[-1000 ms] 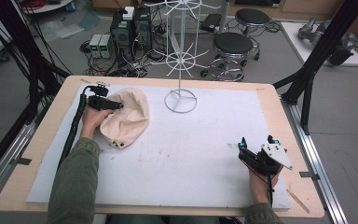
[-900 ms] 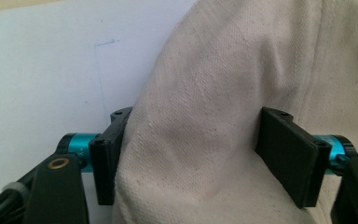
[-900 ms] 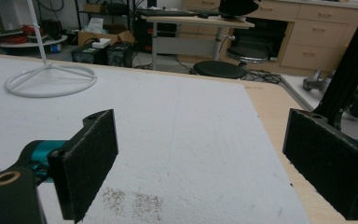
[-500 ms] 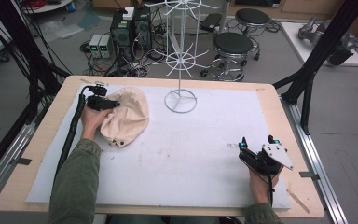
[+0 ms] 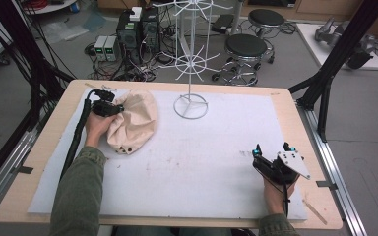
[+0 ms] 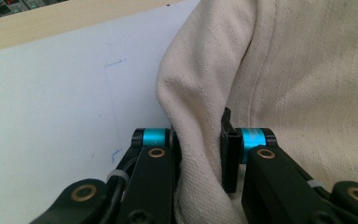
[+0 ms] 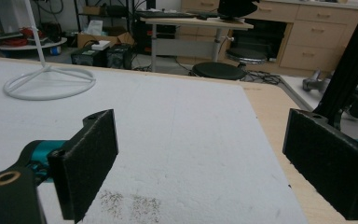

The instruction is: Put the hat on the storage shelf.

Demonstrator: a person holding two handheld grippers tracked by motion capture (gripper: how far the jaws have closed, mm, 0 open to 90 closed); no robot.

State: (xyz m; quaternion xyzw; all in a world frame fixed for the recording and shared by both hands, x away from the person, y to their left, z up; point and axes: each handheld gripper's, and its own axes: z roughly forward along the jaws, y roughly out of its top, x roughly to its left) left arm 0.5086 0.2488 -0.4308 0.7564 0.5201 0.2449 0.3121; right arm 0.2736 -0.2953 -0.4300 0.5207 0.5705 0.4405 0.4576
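Two grippers in frame, wide apart on a white foam sheet covering a light wood table. White wire rack stand sits at the far centre; behind the table I see grey floor, black stools, cable clutter and electronics boxes. L gripper, far-left, forearm in green sleeve reaching fwd: jaws clamped on a fold of the crumpled cream canvas bag, which lies on the sheet's far-left area, cloth pinched between both pads. R gripper rests near-right by the sheet edge, hand behind it; jaws spread wide, nothing between them.
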